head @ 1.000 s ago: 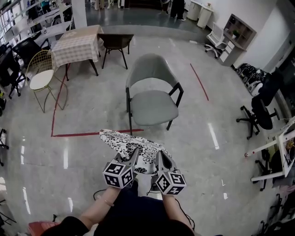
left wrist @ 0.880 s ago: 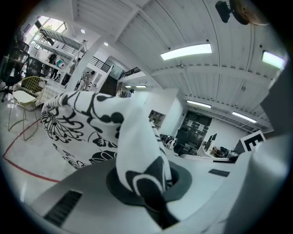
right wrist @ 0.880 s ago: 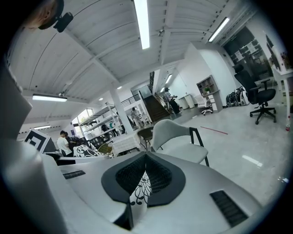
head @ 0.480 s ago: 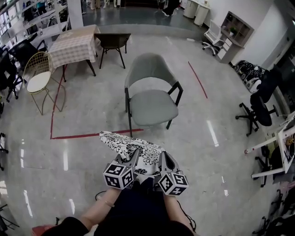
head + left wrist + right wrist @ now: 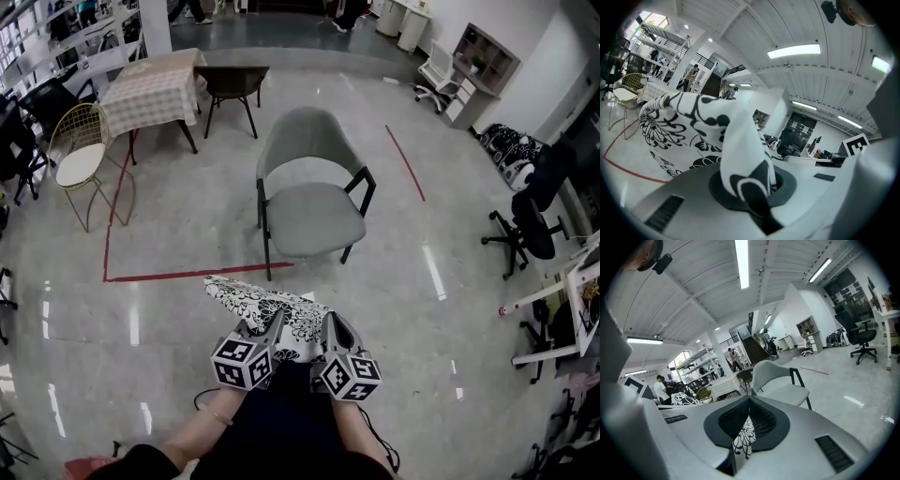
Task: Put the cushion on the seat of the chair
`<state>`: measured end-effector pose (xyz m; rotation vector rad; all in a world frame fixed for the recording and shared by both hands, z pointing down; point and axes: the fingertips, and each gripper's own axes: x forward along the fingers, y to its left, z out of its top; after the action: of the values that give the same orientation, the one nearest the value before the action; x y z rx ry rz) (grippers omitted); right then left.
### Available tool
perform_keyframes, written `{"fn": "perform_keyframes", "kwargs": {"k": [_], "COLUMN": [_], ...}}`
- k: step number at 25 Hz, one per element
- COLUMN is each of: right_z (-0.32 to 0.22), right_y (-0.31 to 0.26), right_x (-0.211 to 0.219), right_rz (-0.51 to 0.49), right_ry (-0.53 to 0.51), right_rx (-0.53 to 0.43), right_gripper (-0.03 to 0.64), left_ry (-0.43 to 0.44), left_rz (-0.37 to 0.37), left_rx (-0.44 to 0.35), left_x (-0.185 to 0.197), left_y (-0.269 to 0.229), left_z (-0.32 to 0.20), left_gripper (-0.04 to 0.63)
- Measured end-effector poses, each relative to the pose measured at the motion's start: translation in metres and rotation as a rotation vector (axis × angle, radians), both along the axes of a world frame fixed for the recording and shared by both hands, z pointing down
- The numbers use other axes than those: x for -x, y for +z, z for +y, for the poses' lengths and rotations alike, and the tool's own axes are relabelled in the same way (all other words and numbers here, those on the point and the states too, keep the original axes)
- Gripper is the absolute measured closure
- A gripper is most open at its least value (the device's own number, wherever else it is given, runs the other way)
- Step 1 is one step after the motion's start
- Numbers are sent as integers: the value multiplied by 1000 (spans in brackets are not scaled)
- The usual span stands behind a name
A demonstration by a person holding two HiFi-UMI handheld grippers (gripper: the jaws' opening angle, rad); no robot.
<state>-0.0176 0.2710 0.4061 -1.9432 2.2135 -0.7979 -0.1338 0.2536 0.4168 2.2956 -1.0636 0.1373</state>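
Head view: the black-and-white floral fabric cushion (image 5: 267,302) hung near the person, well short of the grey padded chair (image 5: 314,214). It should probably travel forward level, both held points moving together, and settle flat on the seat. Its long axis ran from upper left to lower right.

Left gripper view: the left hand-held gripper (image 5: 754,187) was clamped on a cushion fold that spread away leftward.

Right gripper view: the right hand-held gripper (image 5: 746,427) pinched a thin cushion edge, with the chair ahead.

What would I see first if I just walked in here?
The black-and-white flowery cushion jumps out, pinched at its near edge by the left gripper and the right gripper, low in the head view. Just beyond it stands a grey chair with a bare seat.
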Motion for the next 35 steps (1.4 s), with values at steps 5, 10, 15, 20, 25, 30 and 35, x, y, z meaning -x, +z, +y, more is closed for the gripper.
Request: {"fn": "perform_keyframes", "kwargs": {"k": [5,10,15,20,25,30,35], "right_z": [-24,-52,-82,-115,-147,-174,-199], "right_y": [-3,-3,-1,1,3,1,2], "right_x": [0,-3,-15,-28,-40,-54,-69], "right_rz": [-9,-12,-9,-8,-10,-13,-17], "right_ry": [-24,-36,-47,-60,-75,-85,-82], "right_rx": [-10,0,14,17,22,22,24], "right_gripper": [626,626,626,626,626,626,626], "left_ry": [-25,-20,-33,-57,-65,-61,-53], "left_rz": [-6,-14,-10,-3,-13,-18,-15], "left_rx": [-2,-5,6,16,33,42,45], "left_x": [2,-6,-15,-23,-33,-49,-64], "left_y": [-1,-5,-4,-3,3,4,6], "left_z": [-21,-46,-76,-108,-135,-161,-185], "left_gripper": [565,565,565,565,565,565,565]}}
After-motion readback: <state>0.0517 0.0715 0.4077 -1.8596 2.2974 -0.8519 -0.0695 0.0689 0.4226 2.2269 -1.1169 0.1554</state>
